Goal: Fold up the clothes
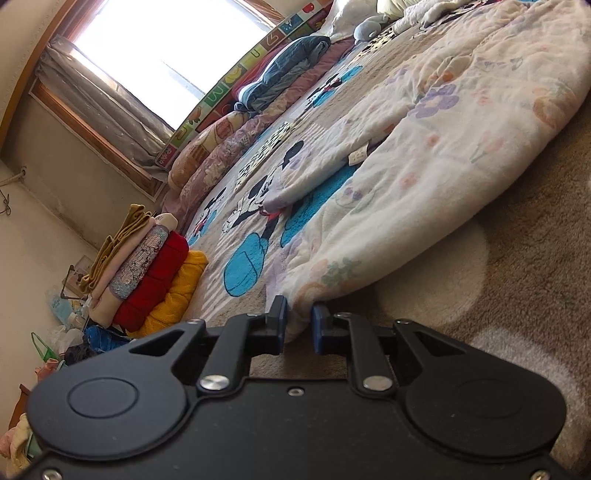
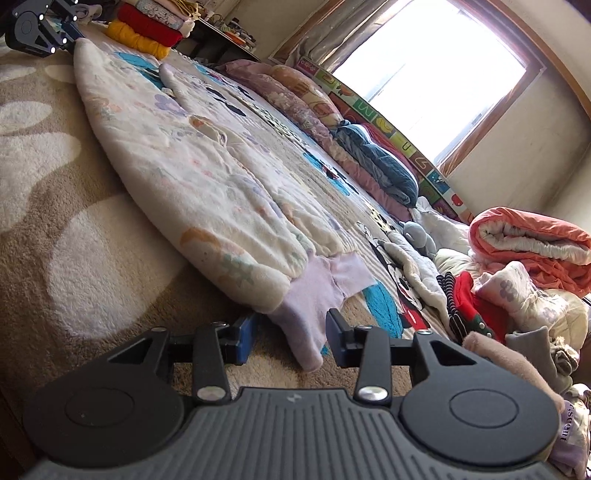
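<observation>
A fleecy, flower-printed cream garment [image 2: 192, 177] lies long and flat on the plush cartoon rug [image 1: 255, 206], its corner nipped between the nearly closed left gripper [image 1: 298, 325], its lilac ribbed cuff [image 2: 314, 295] between the wide-apart fingers of the right gripper [image 2: 290, 338], folded knits [image 1: 147, 269] stacked beyond.

Bare carpet [image 2: 55, 229] open at left of right wrist frame; passage along garment [image 2: 192, 177] edge. Left gripper [image 2: 75, 35] occupies upper left corner there. Folded stack [image 1: 147, 266] blocks left middle of left wrist frame. Unfolded pile [image 2: 517, 295] crowds right side. Bedding row [image 1: 229, 140] lines window wall.
</observation>
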`<state>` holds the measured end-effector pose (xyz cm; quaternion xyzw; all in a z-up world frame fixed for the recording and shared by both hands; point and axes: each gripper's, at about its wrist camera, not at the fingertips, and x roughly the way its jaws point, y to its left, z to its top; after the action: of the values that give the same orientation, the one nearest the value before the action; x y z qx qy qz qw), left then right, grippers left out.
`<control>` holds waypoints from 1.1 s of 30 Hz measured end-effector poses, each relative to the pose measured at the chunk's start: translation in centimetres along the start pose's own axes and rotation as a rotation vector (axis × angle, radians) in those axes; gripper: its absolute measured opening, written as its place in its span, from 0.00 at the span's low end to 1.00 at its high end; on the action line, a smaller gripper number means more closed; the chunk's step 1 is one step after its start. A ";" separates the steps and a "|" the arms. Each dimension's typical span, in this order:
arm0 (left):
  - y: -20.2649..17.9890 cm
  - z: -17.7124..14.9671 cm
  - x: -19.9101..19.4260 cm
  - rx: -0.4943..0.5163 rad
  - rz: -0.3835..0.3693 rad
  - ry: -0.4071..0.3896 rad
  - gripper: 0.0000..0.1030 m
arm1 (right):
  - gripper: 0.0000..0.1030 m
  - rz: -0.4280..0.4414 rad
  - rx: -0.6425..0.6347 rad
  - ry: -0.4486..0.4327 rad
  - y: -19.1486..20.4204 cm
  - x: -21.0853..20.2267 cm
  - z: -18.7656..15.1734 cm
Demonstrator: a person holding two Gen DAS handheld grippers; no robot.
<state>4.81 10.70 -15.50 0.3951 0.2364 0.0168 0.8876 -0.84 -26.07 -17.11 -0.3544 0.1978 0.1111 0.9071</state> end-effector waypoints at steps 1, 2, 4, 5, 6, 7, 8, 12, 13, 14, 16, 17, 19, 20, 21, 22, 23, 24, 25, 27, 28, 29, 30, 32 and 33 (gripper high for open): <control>0.3 0.1 -0.1 -0.018 -0.002 -0.005 0.12 | 0.30 0.010 0.021 0.009 -0.3 0.1 0.1; 0.6 0.1 -0.2 -0.036 -0.004 -0.009 0.11 | 0.14 0.020 0.042 0.018 -0.6 0.3 0.2; 1.4 0.3 -0.6 -0.087 -0.003 -0.028 0.10 | 0.06 0.012 0.094 0.008 -1.5 0.0 0.3; 1.9 0.5 -0.8 -0.118 -0.002 -0.041 0.10 | 0.05 0.011 0.126 -0.008 -2.1 -0.3 0.4; 2.4 0.7 -1.0 -0.151 -0.004 -0.050 0.10 | 0.05 0.011 0.158 -0.026 -2.7 -0.7 0.4; 2.8 0.9 -1.0 -0.182 -0.003 -0.058 0.10 | 0.05 0.009 0.173 -0.037 -3.1 -0.8 0.5; 3.3 1.1 -1.1 -0.216 -0.008 -0.067 0.09 | 0.05 0.007 0.187 -0.047 -3.4 -0.9 0.6; 5.0 2.4 -1.0 -0.343 -0.024 -0.099 0.09 | 0.04 0.002 0.241 -0.072 -4.6 -0.8 0.8; 5.3 2.8 -0.9 -0.360 -0.022 -0.107 0.09 | 0.04 0.002 0.257 -0.077 -5.1 -0.7 1.0; 5.5 3.1 -0.7 -0.372 -0.021 -0.112 0.09 | 0.04 0.002 0.273 -0.081 -5.6 -0.6 1.1; 6.1 4.0 -0.3 -0.398 -0.025 -0.124 0.09 | 0.04 -0.011 0.299 -0.095 -6.6 -0.3 1.5; 6.5 4.5 0.0 -0.409 -0.026 -0.131 0.09 | 0.04 -0.018 0.306 -0.099 -6.9 -0.1 1.6; 7.0 5.2 0.5 -0.423 -0.029 -0.141 0.09 | 0.04 -0.021 0.318 -0.099 -7.5 0.6 1.9; 7.2 5.6 0.9 -0.428 -0.032 -0.146 0.09 | 0.04 -0.019 0.326 -0.098 -7.8 1.1 2.0; 7.5 6.0 1.2 -0.433 -0.034 -0.150 0.09 | 0.04 -0.014 0.347 -0.097 -8.2 1.6 2.1; 7.7 6.6 1.7 -0.437 -0.034 -0.154 0.09 | 0.04 -0.008 0.368 -0.096 -8.7 2.1 2.2; 7.9 7.0 2.2 -0.442 -0.037 -0.157 0.09 | 0.04 -0.006 0.385 -0.098 -9.0 2.5 2.4; 8.1 7.3 2.5 -0.449 -0.042 -0.158 0.09 | 0.04 -0.003 0.397 -0.099 -9.4 2.9 2.5; 8.4 7.8 3.1 -0.459 -0.048 -0.156 0.09 | 0.04 0.000 0.408 -0.099 -9.7 3.4 2.6; 8.9 8.6 4.2 -0.474 -0.064 -0.148 0.08 | 0.04 0.011 0.439 -0.096 -10.4 4.5 2.7; 9.0 8.9 4.9 -0.480 -0.074 -0.141 0.08 | 0.04 0.019 0.460 -0.094 -10.9 5.2 2.7; 9.1 9.3 5.6 -0.485 -0.083 -0.133 0.08 | 0.04 0.030 0.485 -0.092 -11.3 5.7 2.7; 9.2 9.6 6.2 -0.489 -0.089 -0.128 0.08 | 0.04 0.042 0.510 -0.089 -11.7 6.3 2.6; 9.2 10.1 7.3 -0.496 -0.100 -0.119 0.08 | 0.04 0.059 0.558 -0.082 -12.5 7.6 2.4; 9.1 10.3 7.7 -0.498 -0.103 -0.115 0.08 | 0.04 0.063 0.570 -0.077 -12.8 8.3 2.5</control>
<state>17.57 11.52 -6.23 0.1523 0.1941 0.0067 0.9691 11.63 -33.14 -11.42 -0.0744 0.1973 0.0924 0.9732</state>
